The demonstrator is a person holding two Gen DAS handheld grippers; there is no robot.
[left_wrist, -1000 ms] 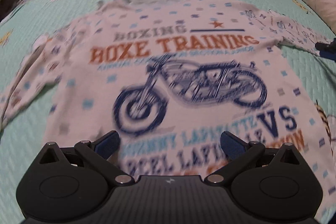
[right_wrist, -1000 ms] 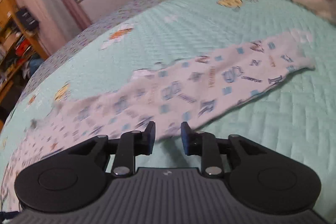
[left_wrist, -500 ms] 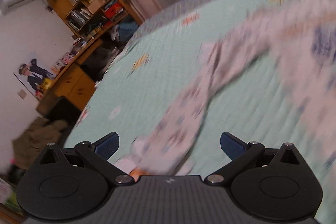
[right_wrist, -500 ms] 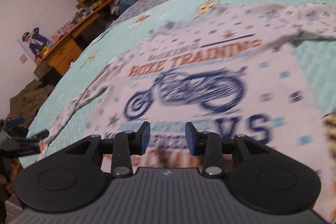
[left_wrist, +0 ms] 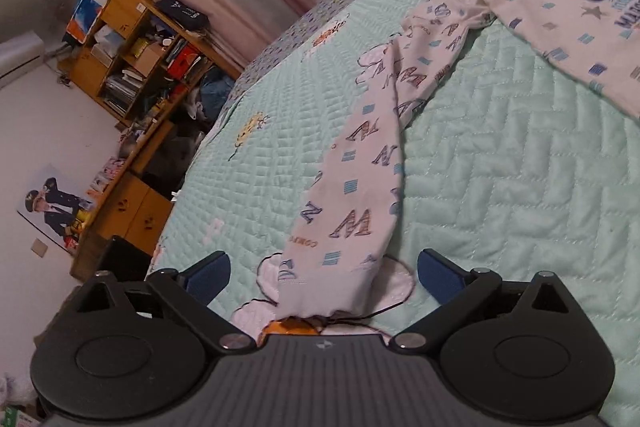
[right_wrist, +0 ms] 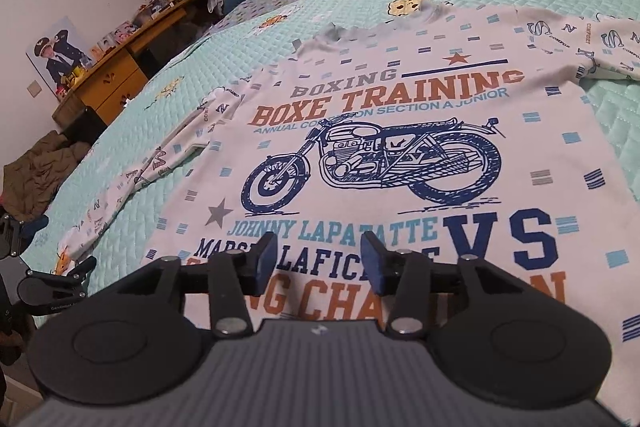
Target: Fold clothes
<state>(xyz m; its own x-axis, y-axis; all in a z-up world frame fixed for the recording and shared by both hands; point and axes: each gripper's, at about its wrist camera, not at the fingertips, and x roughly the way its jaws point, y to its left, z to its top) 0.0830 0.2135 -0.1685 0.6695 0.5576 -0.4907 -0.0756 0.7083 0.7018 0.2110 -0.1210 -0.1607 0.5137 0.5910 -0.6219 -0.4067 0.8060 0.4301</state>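
Shirt (right_wrist: 400,155) flat on quilt (right_wrist: 616,131), filling frame centre. Left gripper (left_wrist: 322,273) spread wide, sleeve (left_wrist: 360,195) cuff lying loose between fingers, bottom centre. Right gripper (right_wrist: 318,261) has just been opening, half spread over hem, pinching nothing.

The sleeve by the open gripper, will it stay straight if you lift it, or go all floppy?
Probably floppy: the sleeve lies limp and creased on the quilt, bending where it meets the shirt. It looks thin, so likely light. The open left gripper would lift the cuff first, the rest trailing.
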